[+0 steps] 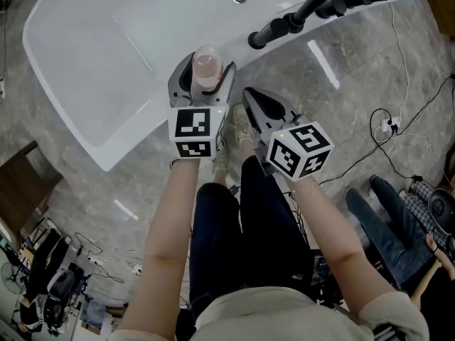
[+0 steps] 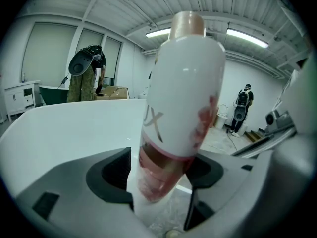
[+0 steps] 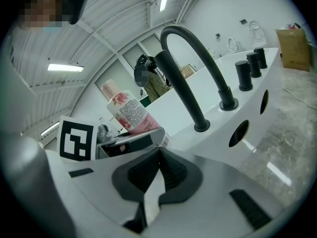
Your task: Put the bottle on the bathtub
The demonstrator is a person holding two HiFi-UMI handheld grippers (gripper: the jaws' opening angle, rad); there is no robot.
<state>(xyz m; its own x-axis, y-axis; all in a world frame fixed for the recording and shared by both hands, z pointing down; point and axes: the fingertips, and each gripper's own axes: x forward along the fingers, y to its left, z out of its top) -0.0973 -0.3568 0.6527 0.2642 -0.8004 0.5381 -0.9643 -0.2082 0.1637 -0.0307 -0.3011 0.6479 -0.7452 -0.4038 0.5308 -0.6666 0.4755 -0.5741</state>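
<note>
One bottle (image 1: 207, 64) sits on the bathtub (image 1: 92, 41) rim, loose between the spread jaws of the left gripper (image 1: 204, 77) — only backing away seems left; right gripper (image 1: 249, 95) pressed together, empty.

Grey marble floor (image 1: 355, 69), strip-lit ceiling (image 2: 119, 9)

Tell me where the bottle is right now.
In the head view the bottle is upper left of centre, between the left gripper's jaws at the bathtub's near rim, with the black faucet to its right.
</note>
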